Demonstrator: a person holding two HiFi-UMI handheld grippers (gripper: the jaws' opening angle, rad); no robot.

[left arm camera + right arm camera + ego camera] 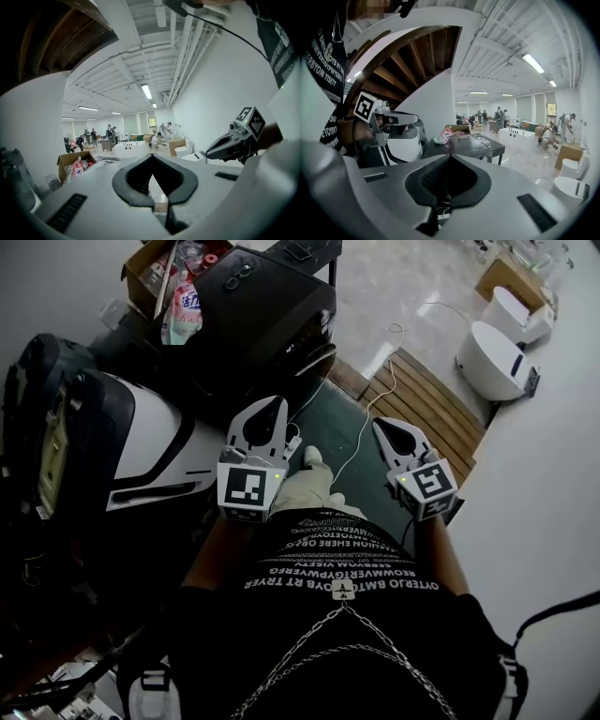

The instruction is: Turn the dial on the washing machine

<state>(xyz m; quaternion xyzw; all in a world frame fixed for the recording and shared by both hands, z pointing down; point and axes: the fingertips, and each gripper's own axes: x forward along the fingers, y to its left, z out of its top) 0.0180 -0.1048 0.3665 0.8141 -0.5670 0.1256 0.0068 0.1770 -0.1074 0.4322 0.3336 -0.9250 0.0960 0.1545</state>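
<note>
Head view showed a white-and-black machine (141, 442) at lower left, just beside the left gripper (278, 403); its dial could not be made out. Left gripper and right gripper (381, 424) had fingers clenched on nothing.

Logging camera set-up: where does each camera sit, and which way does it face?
Head view: on the person's head, looking steeply down; black printed shirt, left gripper, right gripper show.
Left gripper view: behind its shut jaws, facing the open room; right gripper at right.
Right gripper view: behind its shut jaws, facing the dark boxy machine; left gripper shows.
Shared: brown cardboard box, all three.
</note>
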